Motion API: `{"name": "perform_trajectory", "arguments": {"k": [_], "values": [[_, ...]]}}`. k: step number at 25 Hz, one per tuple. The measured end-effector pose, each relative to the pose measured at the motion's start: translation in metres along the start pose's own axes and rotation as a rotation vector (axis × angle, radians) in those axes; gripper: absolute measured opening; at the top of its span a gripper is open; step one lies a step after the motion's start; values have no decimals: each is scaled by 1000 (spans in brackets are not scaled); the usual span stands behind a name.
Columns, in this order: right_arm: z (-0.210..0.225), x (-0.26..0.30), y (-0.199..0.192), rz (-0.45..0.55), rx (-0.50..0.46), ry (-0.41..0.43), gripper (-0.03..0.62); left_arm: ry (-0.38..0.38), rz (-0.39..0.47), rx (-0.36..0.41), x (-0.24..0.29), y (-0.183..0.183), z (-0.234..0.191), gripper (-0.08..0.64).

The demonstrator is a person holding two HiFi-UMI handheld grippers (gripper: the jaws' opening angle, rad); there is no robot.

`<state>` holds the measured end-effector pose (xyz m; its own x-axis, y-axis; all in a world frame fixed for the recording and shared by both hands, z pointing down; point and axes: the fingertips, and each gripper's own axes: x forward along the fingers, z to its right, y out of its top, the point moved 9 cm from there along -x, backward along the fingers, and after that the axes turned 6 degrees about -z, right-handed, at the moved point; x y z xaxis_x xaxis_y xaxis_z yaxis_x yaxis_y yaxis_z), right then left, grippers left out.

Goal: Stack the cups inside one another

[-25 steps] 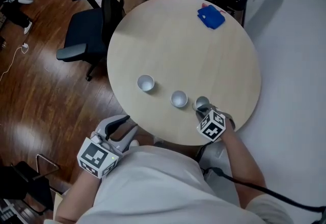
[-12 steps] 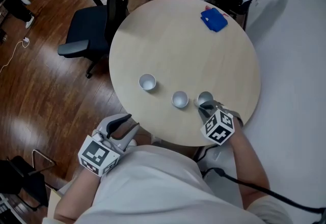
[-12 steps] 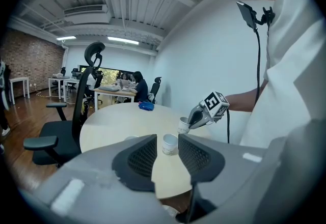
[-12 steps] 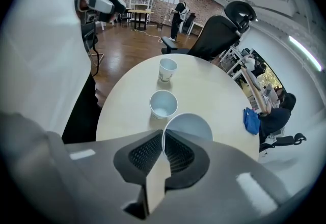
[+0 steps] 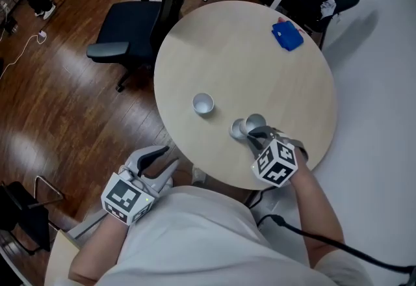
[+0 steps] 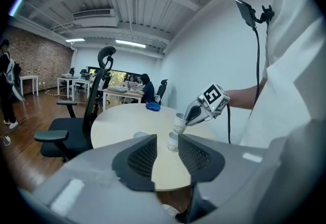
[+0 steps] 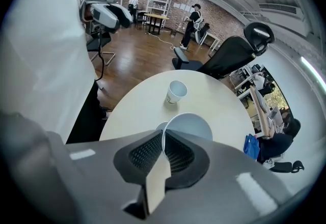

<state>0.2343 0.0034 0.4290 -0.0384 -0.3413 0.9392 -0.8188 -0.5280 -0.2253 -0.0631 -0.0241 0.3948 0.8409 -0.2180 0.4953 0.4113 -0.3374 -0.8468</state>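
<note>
The right gripper [image 5: 258,136] has its jaws pinched together on the wall of a white paper cup [image 5: 255,123], one pad inside the rim and one outside. In the right gripper view the mouth of this cup [image 7: 189,127] fills the space past the jaws, while its lower body is cut off behind them. A second white paper cup [image 5: 238,129] stands on the round pale wooden table [image 5: 247,57]; from the head view the two overlap, so which is higher is unclear there. The left gripper view settles it: the held cup [image 6: 179,122] hangs tilted, just above and beside the standing one [image 6: 173,141].

A third white paper cup [image 5: 203,103] stands alone, well apart to the left.

The left gripper [image 5: 159,160] is off the table's near edge, jaws apart with nothing between them. A small blue object [image 5: 287,36] lies at the far rim – too small to identify.
</note>
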Motion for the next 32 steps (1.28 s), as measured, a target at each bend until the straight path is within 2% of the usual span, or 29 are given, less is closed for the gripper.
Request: {"name": "perform_trajectory", "arguments": {"k": [6, 14, 18, 25, 32], "values": [[-5, 22, 11, -38, -39, 39, 25, 38, 11, -33, -22, -13, -3, 140], [-9, 49, 8, -58, -27, 68, 25, 76, 17, -55, -41, -23, -10, 140], [-10, 59, 6, -74, -3, 81, 71, 86, 18, -57, -48, -25, -14, 140], [-10, 41, 11, -37, 42, 46, 91, 78, 16, -38, -51, -24, -16, 140], [-18, 12, 18, 2, 68, -13, 91, 62, 23, 16, -50, -23, -15, 141]]}}
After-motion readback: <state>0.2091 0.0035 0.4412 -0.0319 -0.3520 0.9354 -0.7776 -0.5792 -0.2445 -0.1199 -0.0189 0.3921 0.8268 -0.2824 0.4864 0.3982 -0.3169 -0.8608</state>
